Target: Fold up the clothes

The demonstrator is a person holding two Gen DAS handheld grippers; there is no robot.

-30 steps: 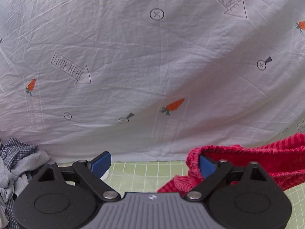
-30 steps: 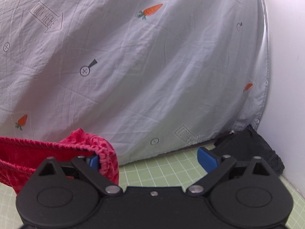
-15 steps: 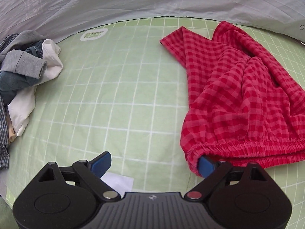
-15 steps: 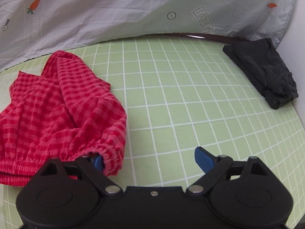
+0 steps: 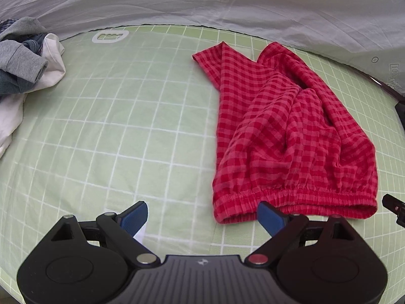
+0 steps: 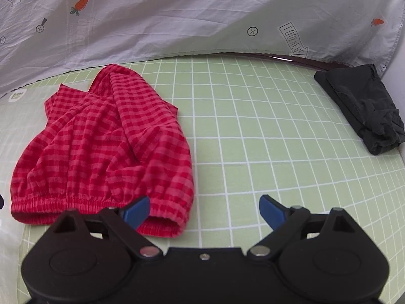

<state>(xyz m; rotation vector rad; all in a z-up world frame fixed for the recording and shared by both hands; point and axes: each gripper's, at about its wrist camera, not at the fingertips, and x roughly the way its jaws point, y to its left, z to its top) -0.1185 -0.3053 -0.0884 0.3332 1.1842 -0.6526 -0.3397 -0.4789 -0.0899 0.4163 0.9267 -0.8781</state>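
Observation:
Red checked shorts lie crumpled on the green grid mat, elastic waistband nearest me. My left gripper is open just short of the waistband; its right pad overlaps the waistband's left corner, and nothing sits between the fingers. In the right wrist view the shorts fill the left half. My right gripper is open too, with its left pad in front of the waistband's right end. Whether either pad touches the cloth I cannot tell.
A pile of grey, white and blue clothes sits at the mat's far left. A folded black garment lies at the far right by a white wall. A printed white sheet hangs behind the mat. A white slip lies under my left finger.
Both grippers tipped down from facing the sheet, where the waistband hung on their inner fingers. The shorts now lie on the mat, and the grippers have drawn back slightly.

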